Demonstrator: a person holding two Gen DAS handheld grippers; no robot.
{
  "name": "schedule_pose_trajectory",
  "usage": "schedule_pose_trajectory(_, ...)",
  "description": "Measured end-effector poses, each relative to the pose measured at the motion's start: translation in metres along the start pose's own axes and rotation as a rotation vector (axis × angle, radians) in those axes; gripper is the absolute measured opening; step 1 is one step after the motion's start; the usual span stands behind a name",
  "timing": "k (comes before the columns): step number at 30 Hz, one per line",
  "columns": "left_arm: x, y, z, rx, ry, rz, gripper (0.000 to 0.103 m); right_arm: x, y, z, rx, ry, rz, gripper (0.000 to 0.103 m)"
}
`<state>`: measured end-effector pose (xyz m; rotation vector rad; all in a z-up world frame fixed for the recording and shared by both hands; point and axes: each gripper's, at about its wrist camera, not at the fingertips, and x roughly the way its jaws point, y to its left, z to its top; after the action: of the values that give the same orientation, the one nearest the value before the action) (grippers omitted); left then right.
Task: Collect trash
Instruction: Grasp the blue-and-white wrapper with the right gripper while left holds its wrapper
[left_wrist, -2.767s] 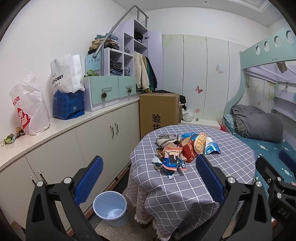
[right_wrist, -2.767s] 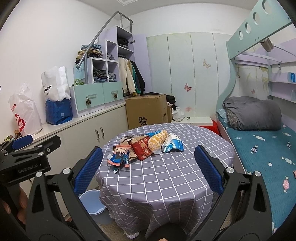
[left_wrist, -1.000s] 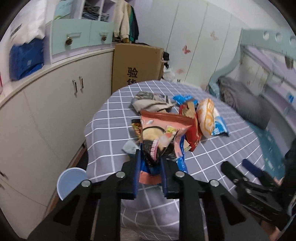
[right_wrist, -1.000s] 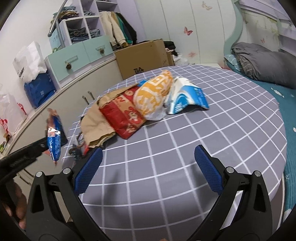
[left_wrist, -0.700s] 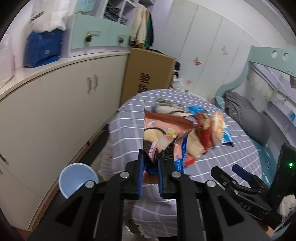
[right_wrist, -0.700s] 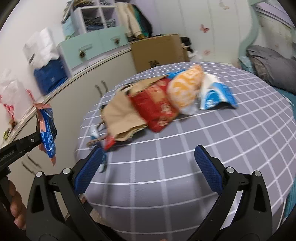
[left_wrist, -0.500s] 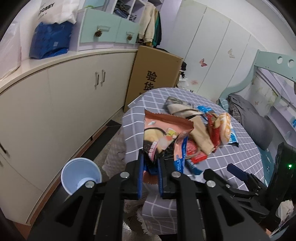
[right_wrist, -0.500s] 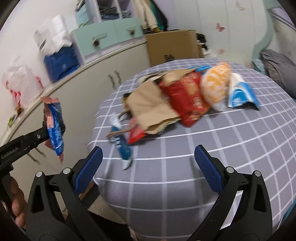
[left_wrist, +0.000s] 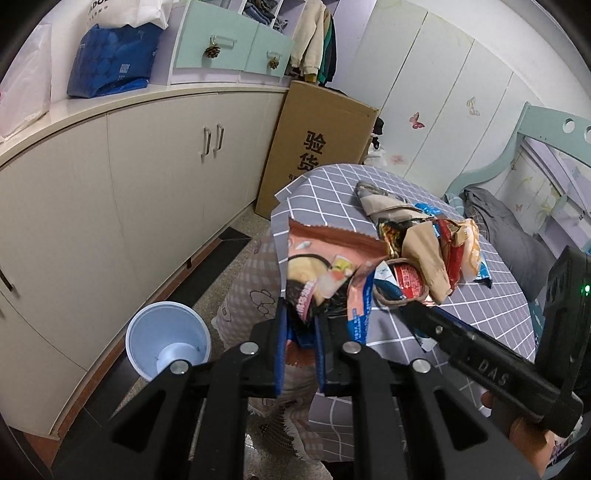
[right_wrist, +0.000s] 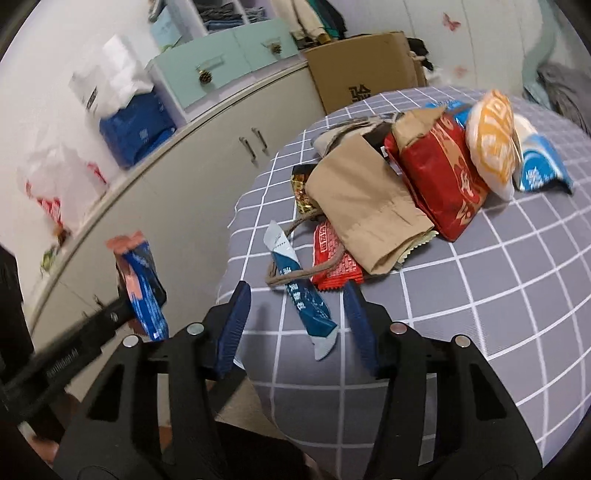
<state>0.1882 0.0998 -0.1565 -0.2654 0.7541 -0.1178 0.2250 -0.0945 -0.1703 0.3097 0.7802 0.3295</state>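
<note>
The left gripper (left_wrist: 298, 334) tilts downward off the round counter's (right_wrist: 517, 280) edge, its jaws clenched on a pink and blue snack wrapper (left_wrist: 325, 266), above the floor near a pale blue bin (left_wrist: 168, 341). The right gripper (right_wrist: 295, 325) also points down over the counter, its jaws closing around a blue sachet (right_wrist: 303, 295) that lies flat between them, not yet pinched. The remaining wrappers (right_wrist: 417, 177) are heaped beyond it.
</note>
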Motion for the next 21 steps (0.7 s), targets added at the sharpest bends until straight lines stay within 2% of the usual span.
schedule_pose_trajectory(3, 0.004, 0.001, 0.0, 0.001, 0.008, -0.001, 0.012, 0.002, 0.0, 0.002, 0.044, -0.015, 0.033, 0.052)
schedule_pose_trajectory(8, 0.013, 0.001, 0.0, 0.004, 0.026, -0.004, 0.012, 0.013, 0.003, 0.007, 0.072, -0.015, 0.026, 0.051)
schedule_pose_trajectory(10, 0.018, 0.002, -0.001, 0.003, 0.036, -0.005, 0.012, 0.016, 0.003, 0.01, 0.083, -0.025, 0.019, 0.042)
schedule_pose_trajectory(11, 0.021, 0.002, -0.001, 0.003, 0.041, -0.005, 0.012, 0.015, 0.001, 0.01, 0.09, -0.034, 0.018, 0.033)
schedule_pose_trajectory(16, 0.034, -0.003, 0.0, 0.021, 0.065, -0.005, 0.013, 0.021, -0.004, 0.015, 0.096, -0.037, 0.007, 0.023)
schedule_pose_trajectory(21, 0.044, -0.009, 0.001, 0.03, 0.08, -0.009, 0.013, 0.017, -0.001, 0.017, 0.06, -0.059, -0.001, 0.008)
